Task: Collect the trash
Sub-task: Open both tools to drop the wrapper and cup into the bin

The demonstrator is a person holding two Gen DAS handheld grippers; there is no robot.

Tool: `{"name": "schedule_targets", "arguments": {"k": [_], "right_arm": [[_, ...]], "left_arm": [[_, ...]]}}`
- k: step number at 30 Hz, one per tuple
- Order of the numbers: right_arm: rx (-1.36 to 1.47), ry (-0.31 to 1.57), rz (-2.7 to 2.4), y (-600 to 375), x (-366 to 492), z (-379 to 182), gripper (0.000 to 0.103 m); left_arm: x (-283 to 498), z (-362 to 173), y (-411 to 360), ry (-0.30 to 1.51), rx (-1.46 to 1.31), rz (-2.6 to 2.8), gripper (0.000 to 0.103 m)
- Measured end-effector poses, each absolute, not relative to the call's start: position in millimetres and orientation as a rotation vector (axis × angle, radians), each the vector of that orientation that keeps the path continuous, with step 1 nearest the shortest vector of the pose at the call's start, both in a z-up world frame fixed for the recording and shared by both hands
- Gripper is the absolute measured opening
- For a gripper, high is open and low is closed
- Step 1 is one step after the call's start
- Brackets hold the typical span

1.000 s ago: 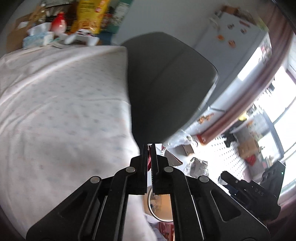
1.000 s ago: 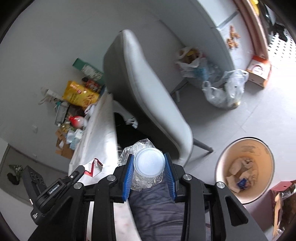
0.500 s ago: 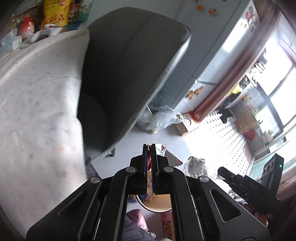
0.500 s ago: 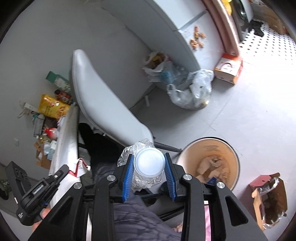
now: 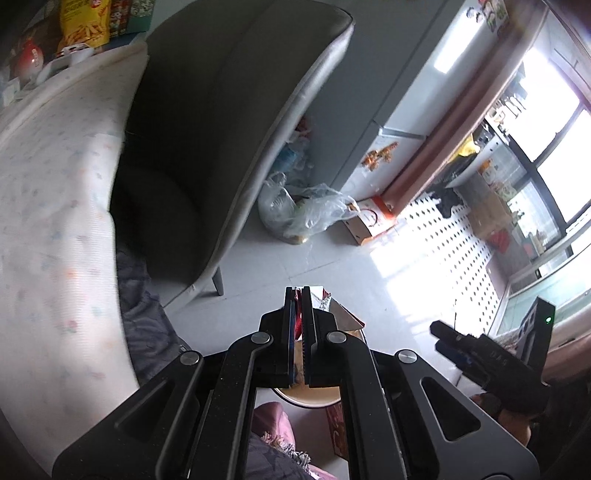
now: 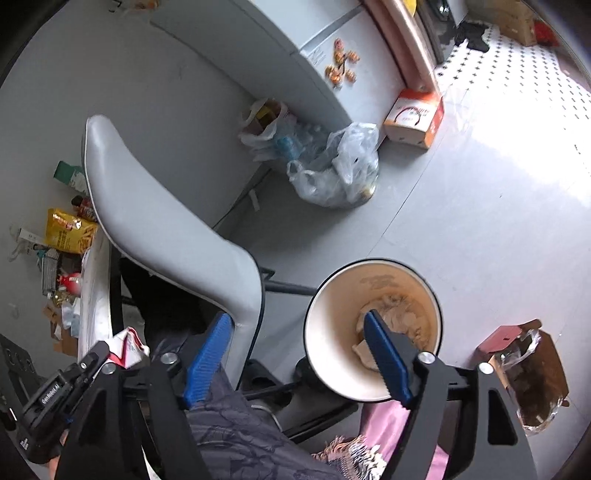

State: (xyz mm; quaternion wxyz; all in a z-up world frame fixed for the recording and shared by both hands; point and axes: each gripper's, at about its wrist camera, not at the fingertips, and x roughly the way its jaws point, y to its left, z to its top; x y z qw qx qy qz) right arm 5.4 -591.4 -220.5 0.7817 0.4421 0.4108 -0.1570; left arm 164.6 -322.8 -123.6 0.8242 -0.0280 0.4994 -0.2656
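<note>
My right gripper (image 6: 297, 325) is open and empty, its blue pads (image 6: 384, 354) spread wide just above the round beige trash bin (image 6: 325, 332) on the floor. Crumpled paper trash (image 6: 391, 321) lies inside the bin. My left gripper (image 5: 299, 291) is shut on a red and white wrapper (image 5: 327, 299); it also shows in the right wrist view (image 6: 127, 345). The bin's rim (image 5: 314, 398) shows below the left fingers. The right gripper also shows in the left wrist view (image 5: 448, 334).
A grey chair (image 6: 162, 229) stands between the cloth-covered table (image 5: 48, 206) and the bin. Plastic bags (image 6: 332, 173) and an orange-white box (image 6: 412, 118) lie by the fridge (image 6: 280, 44). A brown bag (image 6: 528, 380) sits right of the bin. Snack packs (image 5: 85, 22) crowd the table's far end.
My right gripper opened over the bin; the clear plastic cup it held is gone from its pads. Both grippers swung from the table toward the floor and bin.
</note>
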Motion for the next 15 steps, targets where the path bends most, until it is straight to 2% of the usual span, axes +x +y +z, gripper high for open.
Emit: {"name": "schedule_targets", "arguments": {"k": [9,11,13,14,15], "right_arm": [[0.934,0.803,-0.403,-614.4,-17.9,-196.7,0.082],[0.935,0.786,-0.409,-619.0,-22.3,-191.9,0.083],[0.934,0.776,-0.414,-621.9,-25.4,-189.2,0.083],[0.935,0.774,-0.415,-622.2,-25.4,-188.4,0.083],[0.937,0.774,-0.414,-623.1,-26.0,-188.5,0.083]], "left_arm": [[151.4,-134.9,-363.8,1.109,-0.022,-0.658,0.005],[149.7,-138.3,-371.9,1.13,-0.028,-0.688,0.018],[148.9,-139.1,-374.9,1.137,-0.046,-0.711,0.066],[147.2,-138.2,-377.6,1.127,-0.054,-0.709,0.074],[146.3,-136.3,-376.1,1.114,-0.058,-0.706,0.076]]}}
